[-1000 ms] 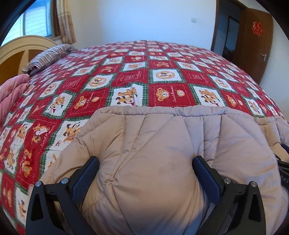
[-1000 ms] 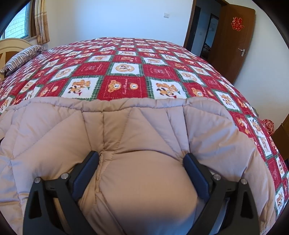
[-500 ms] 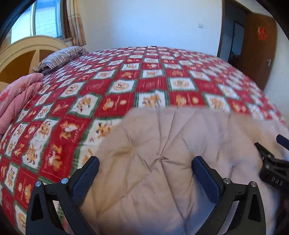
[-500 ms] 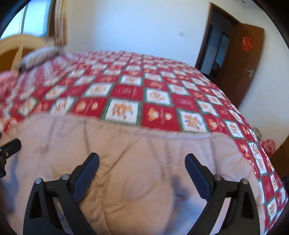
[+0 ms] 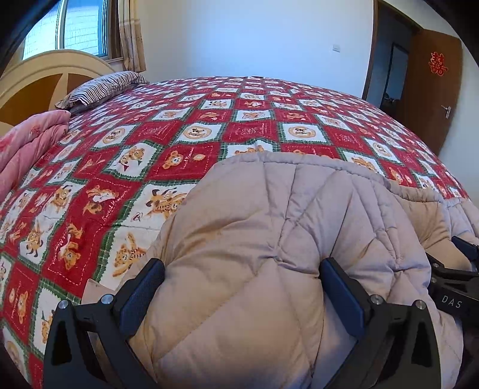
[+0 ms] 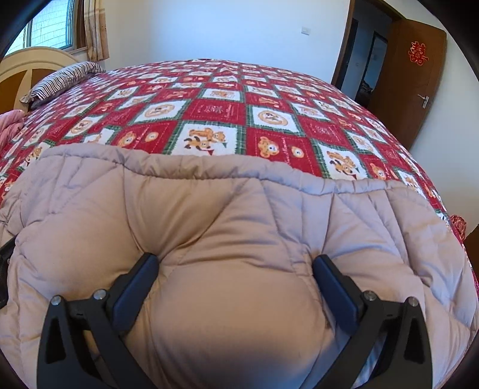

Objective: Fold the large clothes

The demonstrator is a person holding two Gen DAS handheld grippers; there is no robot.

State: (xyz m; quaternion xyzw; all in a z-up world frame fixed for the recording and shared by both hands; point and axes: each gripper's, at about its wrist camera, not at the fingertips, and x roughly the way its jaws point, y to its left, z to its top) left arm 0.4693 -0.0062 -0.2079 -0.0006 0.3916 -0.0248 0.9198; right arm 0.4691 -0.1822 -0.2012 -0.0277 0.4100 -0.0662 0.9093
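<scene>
- The bed (image 5: 209,125) fills most of both views, covered by a red, white and green checked bedspread (image 6: 215,110) printed with teddy bears.
- A large beige quilted coat (image 5: 269,239) lies on the near part of the bed, on top of the bedspread. Its stitched hem edge runs across the bed in the right wrist view, and its puffy panels bulge up toward both cameras.
- A brown wooden door (image 6: 410,74) stands open at the far right of the room, with a red paper ornament (image 6: 418,51) stuck on it and a metal handle lower down.
- A rounded cream and brown headboard (image 5: 45,80) rises at the far left, below a window (image 5: 74,27) with a patterned curtain beside it.
- A folded pink blanket (image 5: 27,143) sits at the left edge of the bed, near the headboard.
- A striped pillow (image 5: 101,89) lies at the far left corner of the bed, just beyond the pink blanket.
- The left tool (image 5: 242,284) has its jaws spread wide, with a thick bulge of the coat swelling up between them and both pads pressed against the fabric.
- The right tool (image 6: 236,276) is at its widest and its jaws are opening; a puffed section of the coat sits between them and touches both pads. Whether it is gripped cannot be told.
- A white wall switch (image 6: 305,29) is on the far wall.
</scene>
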